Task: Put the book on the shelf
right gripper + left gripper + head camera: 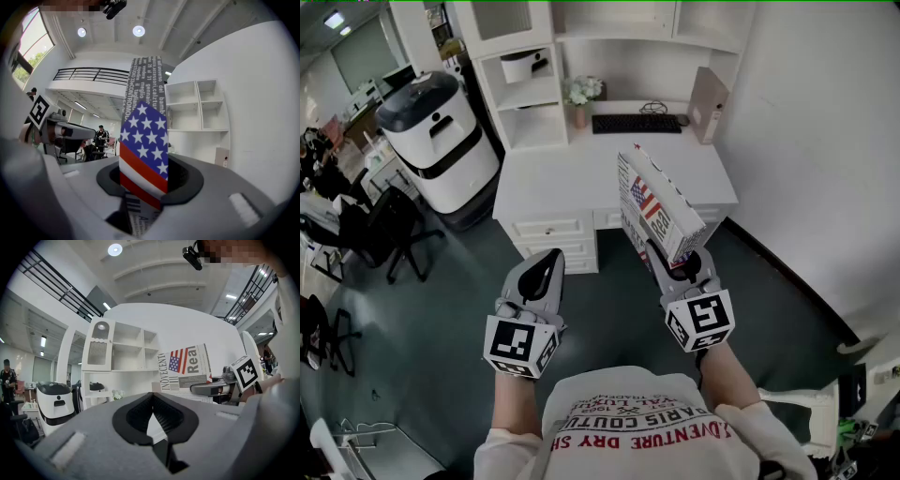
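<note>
The book (658, 206), white with newsprint and a stars-and-stripes flag on its cover, is held upright in my right gripper (675, 261), whose jaws are shut on its lower edge. In the right gripper view the book's spine (143, 140) rises straight out from between the jaws. In the left gripper view the book (185, 366) shows to the right. My left gripper (546, 265) hangs beside it, shut with nothing in it. The white shelf unit (534, 84) stands ahead above the desk (581, 183).
On the desk lie a black keyboard (636, 123), a small flower vase (581, 98) and a beige box (709, 103). A white-and-black machine (441, 141) stands left of the desk. Black office chairs (384, 230) are at the left. A white wall (825, 141) runs along the right.
</note>
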The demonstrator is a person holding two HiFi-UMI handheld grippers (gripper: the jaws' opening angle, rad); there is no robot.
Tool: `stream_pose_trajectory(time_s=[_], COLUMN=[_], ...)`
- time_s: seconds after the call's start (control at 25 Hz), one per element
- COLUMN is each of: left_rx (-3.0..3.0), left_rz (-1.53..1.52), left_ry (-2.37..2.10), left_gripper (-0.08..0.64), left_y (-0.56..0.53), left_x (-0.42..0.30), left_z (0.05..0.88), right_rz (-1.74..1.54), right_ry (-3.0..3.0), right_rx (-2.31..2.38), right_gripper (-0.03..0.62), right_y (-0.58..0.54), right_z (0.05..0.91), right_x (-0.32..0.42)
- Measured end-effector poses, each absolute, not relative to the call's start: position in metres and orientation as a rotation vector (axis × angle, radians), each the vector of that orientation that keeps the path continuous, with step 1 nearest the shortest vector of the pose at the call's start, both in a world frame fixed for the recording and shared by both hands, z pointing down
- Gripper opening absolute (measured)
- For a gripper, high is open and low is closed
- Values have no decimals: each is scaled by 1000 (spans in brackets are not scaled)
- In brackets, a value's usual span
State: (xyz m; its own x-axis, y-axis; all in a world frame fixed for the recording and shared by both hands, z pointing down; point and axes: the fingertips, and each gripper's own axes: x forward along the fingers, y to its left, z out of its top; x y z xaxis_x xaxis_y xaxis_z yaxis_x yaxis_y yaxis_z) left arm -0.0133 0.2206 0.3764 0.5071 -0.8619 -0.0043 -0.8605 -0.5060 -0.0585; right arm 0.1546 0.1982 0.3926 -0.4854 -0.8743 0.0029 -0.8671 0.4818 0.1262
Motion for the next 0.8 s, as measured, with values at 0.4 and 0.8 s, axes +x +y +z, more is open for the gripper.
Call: stream_pose_trajectory(time_s=[0.4, 0.8], left_rx=[-2691, -2703], left_rz=[-45, -55], left_ry=[1530, 1546], left_gripper=[5, 5], left_y=[214, 203], left_x=[-7, 6], left_z=[378, 387], right_rz=[-148, -94], right_ry=[-2638, -2619], right_rx=[1565, 1582], right_gripper=[153, 154], right_y=[194, 179], right_z=[397, 406], right_x=[159, 175])
